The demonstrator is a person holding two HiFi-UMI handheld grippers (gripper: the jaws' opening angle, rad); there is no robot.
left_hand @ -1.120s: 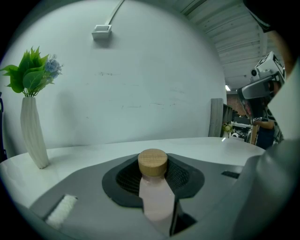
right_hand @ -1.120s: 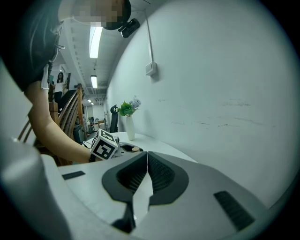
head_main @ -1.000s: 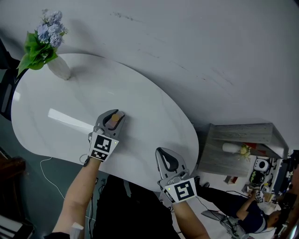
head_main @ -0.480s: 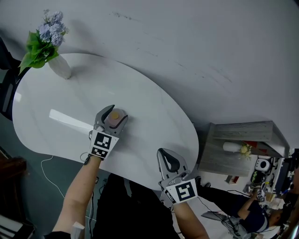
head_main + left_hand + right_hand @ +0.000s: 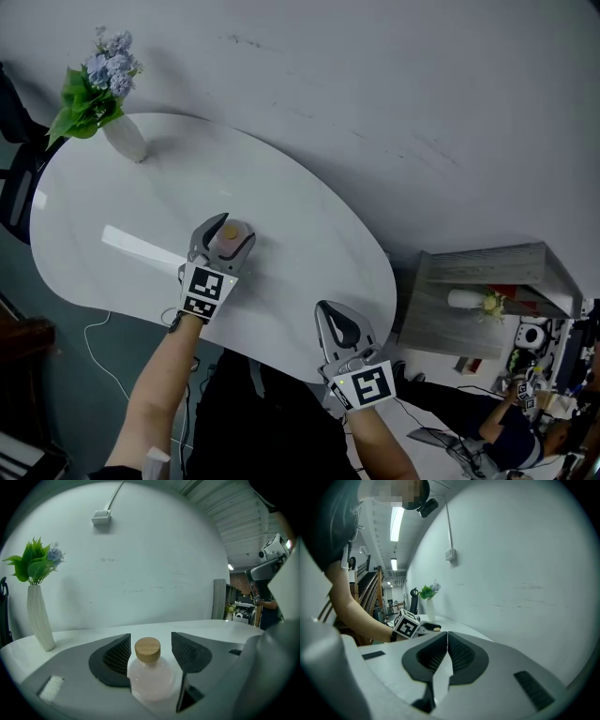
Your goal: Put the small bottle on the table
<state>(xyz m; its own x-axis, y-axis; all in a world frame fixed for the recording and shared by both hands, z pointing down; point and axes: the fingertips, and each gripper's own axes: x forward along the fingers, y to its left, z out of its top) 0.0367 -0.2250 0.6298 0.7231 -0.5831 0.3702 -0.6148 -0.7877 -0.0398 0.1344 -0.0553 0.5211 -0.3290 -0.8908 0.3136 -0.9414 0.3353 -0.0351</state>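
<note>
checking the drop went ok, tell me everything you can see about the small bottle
The small bottle has a round, pale pink, frosted-looking body, a short neck and a light wooden stopper. It stands upright on the white table, between the jaws of the left gripper, which have just been opening and stand clear of its stopper on both sides. Nothing else touches it.

Grey left gripper and right gripper have black ribbed jaws and square black-and-white markings.
</note>
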